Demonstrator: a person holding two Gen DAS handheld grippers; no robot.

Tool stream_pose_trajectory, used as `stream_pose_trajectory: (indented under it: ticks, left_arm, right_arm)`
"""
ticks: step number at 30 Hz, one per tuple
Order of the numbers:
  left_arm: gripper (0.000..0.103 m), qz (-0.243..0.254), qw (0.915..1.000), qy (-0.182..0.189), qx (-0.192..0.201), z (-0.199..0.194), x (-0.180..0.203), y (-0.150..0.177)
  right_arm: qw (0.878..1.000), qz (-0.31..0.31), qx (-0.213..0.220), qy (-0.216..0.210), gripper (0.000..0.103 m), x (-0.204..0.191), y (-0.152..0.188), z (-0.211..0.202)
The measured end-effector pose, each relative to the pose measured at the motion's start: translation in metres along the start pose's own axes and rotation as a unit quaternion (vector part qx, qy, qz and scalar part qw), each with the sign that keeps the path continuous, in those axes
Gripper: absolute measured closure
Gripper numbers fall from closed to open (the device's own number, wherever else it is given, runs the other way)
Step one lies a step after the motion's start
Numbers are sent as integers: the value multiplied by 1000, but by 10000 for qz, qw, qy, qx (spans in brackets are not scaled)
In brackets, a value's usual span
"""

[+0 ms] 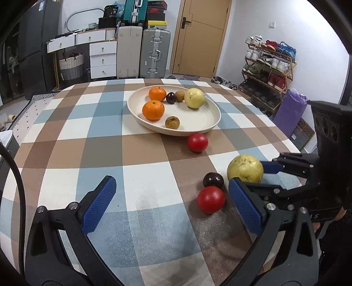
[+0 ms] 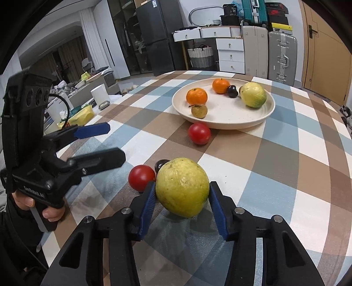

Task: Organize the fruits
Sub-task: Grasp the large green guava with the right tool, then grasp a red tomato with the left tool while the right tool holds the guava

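Checked tablecloth [image 2: 275, 167] in brown, blue and white is spread over a round table in a cluttered living room, and all fruit is laid on it. Right gripper [image 2: 182, 198] is seen clamped on a yellow-green guava [image 2: 182, 187], a blue pad set against each side, the fruit apparently raised a little off the cloth since a shadow is cast beneath it; the hold is judged to be for carrying it to the plate. Left gripper [image 1: 173, 202] is held with its blue pads wide apart over bare cloth, nothing between them, probably kept ready for the next fruit. Just beside the guava, a red tomato [image 2: 142, 177] and a dark plum [image 1: 213, 180] are left touching or nearly so. A second tomato [image 2: 199, 133] is parked against the near rim of the cream plate [image 2: 261, 118], still outside it. Inside the plate two oranges [image 1: 153, 110], another guava [image 1: 194, 98], another dark plum, and two small brown fruits are already gathered, so the sorting is judged to be over half done. White lettering is moulded on the left gripper's handle but is too blurred to be read; a red Nike swoosh is made out on a black box [image 2: 276, 10] stacked above the suitcases [image 2: 282, 59].
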State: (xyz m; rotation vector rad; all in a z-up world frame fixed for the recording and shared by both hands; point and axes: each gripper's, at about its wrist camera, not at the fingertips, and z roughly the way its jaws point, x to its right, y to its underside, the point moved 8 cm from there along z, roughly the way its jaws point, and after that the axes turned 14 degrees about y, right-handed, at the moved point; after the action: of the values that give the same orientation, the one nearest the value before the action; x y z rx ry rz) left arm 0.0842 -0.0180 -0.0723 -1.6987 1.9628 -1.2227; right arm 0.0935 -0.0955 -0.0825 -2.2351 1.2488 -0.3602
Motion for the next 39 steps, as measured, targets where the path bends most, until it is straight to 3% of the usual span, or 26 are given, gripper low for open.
stream_pose_trajectory:
  ticks: [8,13,18,29,39]
  left_arm:
    - [4,197,9989,180,-397,15,13,11]
    - [25,115,9977,304,-595,22,15,17]
    - [36,136,9964,471,-694,25,21,21]
    - [72,292,9932,607,-946,34,32,28]
    - [74,227,9941,691,-811,28,32,23]
  right_arm:
    - [9997,219,111,98,54,17,-5,-9]
    - [9997,220,109,93,54,18,-5,-9]
    - [9997,207,118,83,54,17,-5,-9]
    - [9996,235,118,124,54,19,-5,-9]
    - [9994,254,164,148,54,20,-7,-12]
